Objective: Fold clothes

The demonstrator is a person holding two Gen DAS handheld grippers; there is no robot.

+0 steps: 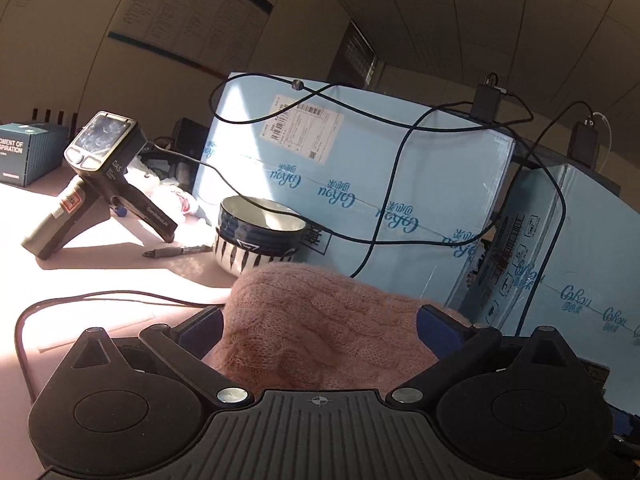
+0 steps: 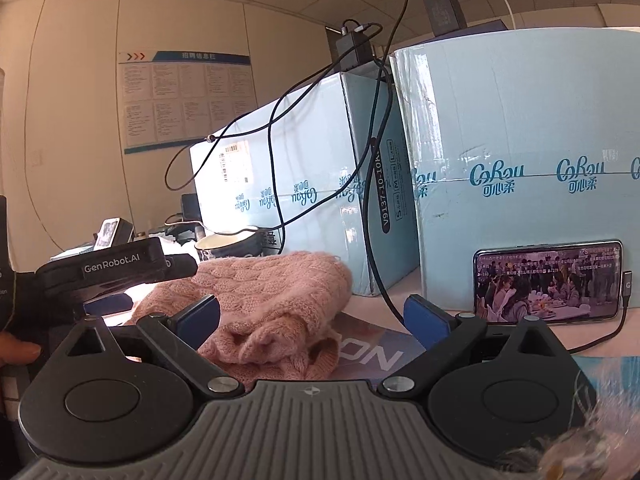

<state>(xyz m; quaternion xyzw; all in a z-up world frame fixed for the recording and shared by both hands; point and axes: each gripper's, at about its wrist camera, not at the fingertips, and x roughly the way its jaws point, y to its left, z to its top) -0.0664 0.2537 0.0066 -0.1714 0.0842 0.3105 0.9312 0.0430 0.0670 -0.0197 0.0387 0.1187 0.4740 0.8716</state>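
In the left wrist view a spare handheld gripper [image 1: 96, 184] stands at the left on the counter [image 1: 120, 272], with stacked bowls [image 1: 258, 236] at centre. The left gripper [image 1: 320, 324] points nearly level, its blue fingers [image 1: 202, 330] spread wide either side of the folded pink knit sweater [image 1: 320, 336], not pressing it. In the right wrist view the right gripper [image 2: 314, 318] is likewise near level, fingers [image 2: 200, 316] wide, the sweater [image 2: 272, 300] lying at lower centre between them. A phone [image 2: 548, 280] leans against a blue carton [image 2: 520, 120] at right.
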